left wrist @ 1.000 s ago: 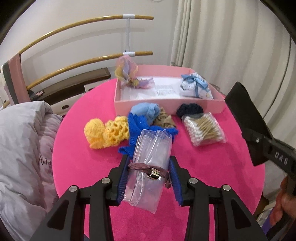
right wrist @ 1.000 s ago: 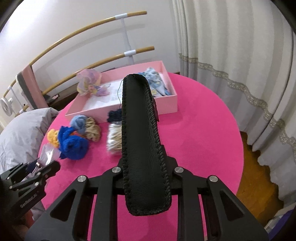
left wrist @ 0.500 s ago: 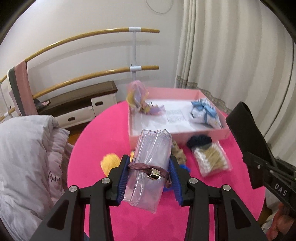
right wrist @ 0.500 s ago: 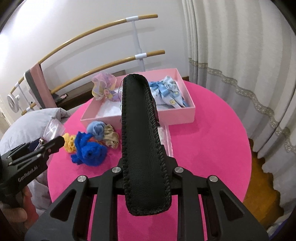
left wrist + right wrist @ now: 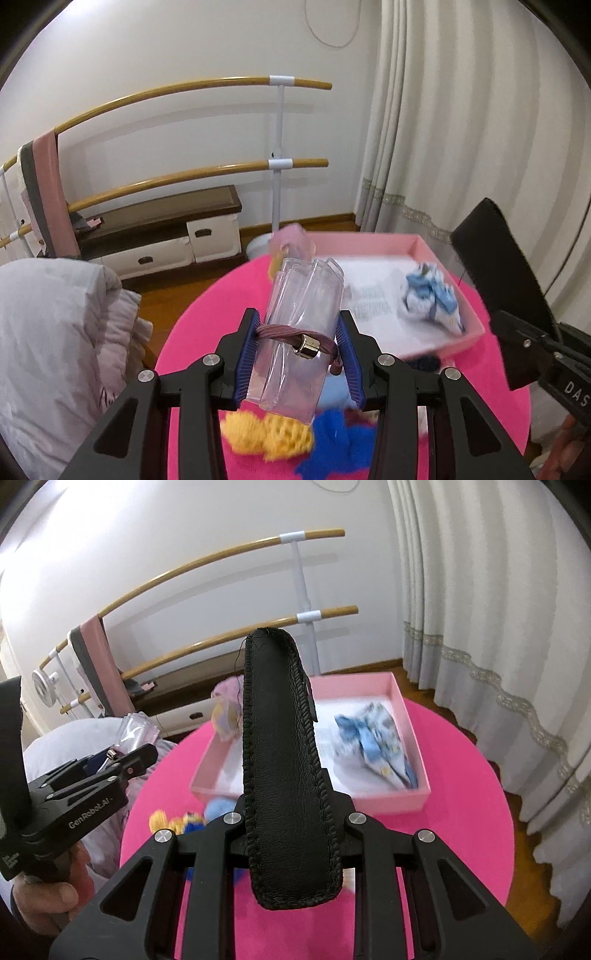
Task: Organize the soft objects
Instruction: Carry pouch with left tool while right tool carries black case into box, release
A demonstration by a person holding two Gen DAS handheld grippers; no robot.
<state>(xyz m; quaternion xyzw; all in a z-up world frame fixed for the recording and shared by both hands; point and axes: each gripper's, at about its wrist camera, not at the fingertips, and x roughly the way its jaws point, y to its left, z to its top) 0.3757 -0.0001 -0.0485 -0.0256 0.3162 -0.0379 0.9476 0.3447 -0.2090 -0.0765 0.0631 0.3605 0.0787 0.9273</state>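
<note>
Above the round pink worktop (image 5: 436, 775), I carry one thing in each hand. My left gripper (image 5: 299, 347) is clamped on a clear plastic pouch (image 5: 295, 332) with a mauve hair tie (image 5: 291, 334) wrapped round it; the blue pads press its two sides, and its long axis runs forward along the fingers. My right gripper (image 5: 291, 834) is fully closed on a black leather case (image 5: 280, 768), long and narrow, which also stands out ahead along the fingers.

What matters next is the pink box (image 5: 402, 794). It lies ahead of and below both grippers, at the far part of the worktop. In the left wrist view it sits forward and to the right of the pouch, while in the right wrist view it sits almost straight in front, behind the tip of the case. So I judge the right hand has the straighter line in, and the left must swing rightward to reach it.

Inside the box lie a blue-and-white cloth bundle (image 5: 373, 746) at its right side and a pale pastel scrunchie (image 5: 227, 710) at its left corner; the middle looks free. Loose soft things are still outside: a yellow knitted piece (image 5: 269, 434) and a blue knitted piece (image 5: 340, 443) lie on the worktop beneath my left gripper, nearer me than the box.
</note>
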